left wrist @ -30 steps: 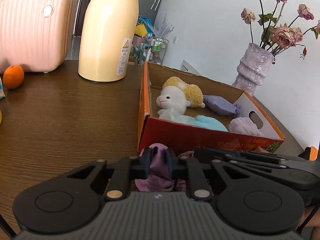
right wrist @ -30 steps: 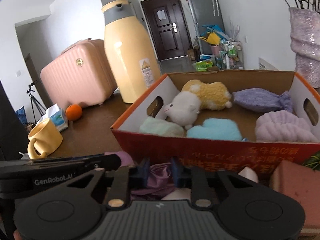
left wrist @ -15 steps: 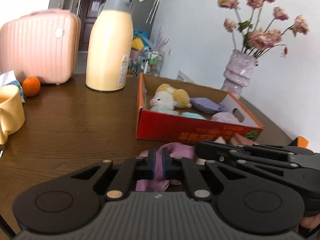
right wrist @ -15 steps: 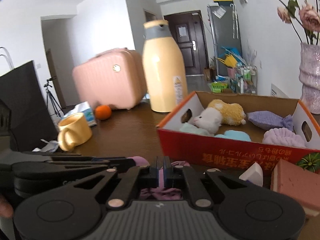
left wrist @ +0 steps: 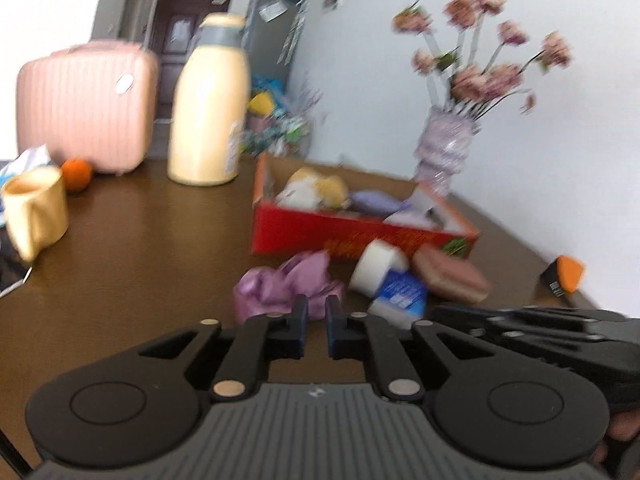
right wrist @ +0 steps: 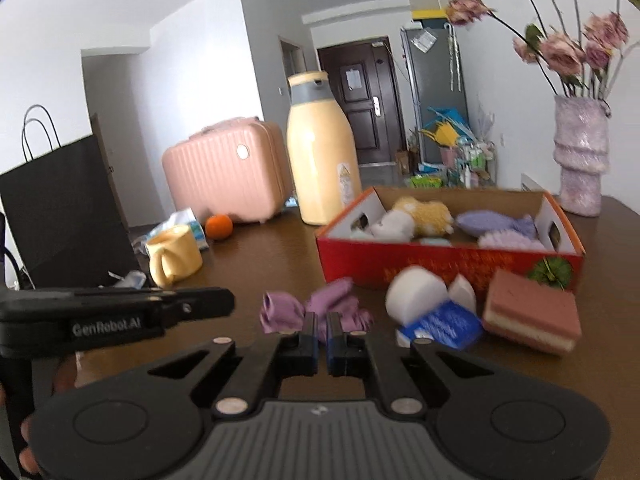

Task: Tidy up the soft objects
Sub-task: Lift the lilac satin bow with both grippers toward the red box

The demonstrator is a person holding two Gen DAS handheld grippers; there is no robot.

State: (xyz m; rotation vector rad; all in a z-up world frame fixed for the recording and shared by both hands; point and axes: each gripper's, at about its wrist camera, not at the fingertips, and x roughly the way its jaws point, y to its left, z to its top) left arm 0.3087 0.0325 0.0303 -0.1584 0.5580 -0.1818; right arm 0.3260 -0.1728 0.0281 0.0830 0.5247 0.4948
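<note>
Purple cloth on the brown worktop, before the red carton of soft toys.

Readable writing: "GenRobot.AI" on the side of the left gripper; yellow characters on the carton front, too blurred to read. Cloth crumpled, long axis crosswise, parallel to the carton front, just ahead of both grippers' tips. Left gripper clenched to a narrow slit, nothing visibly pinched. Right gripper nearly closed, jaws easing apart, cloth just beyond the tips, grip not discernible. Right of the cloth: white roll, blue packet, pink sponge. Further off: yellow mug, orange, cream flask, pink case, black bag, vase of dried roses.
</note>
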